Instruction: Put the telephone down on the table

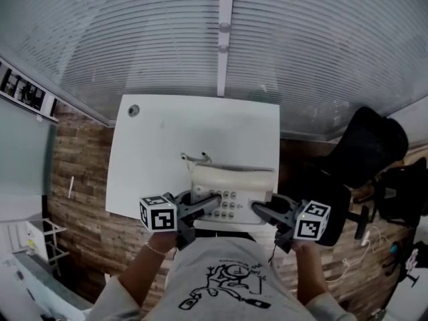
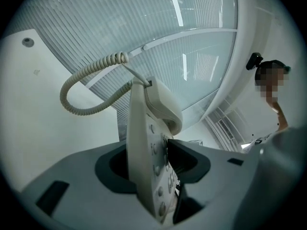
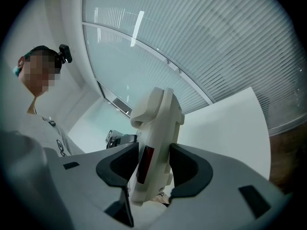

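White table [image 1: 154, 152], grommet [image 1: 134, 110] at corner

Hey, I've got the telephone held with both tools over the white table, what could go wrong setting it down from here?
The telephone sits close to the near edge of the table; set down there, it might overhang and tip. The left tool and right tool each pinch only a thin side, so lowering unevenly could twist it loose. The handset just rests on top and may slide off, and the coiled cord could snag.
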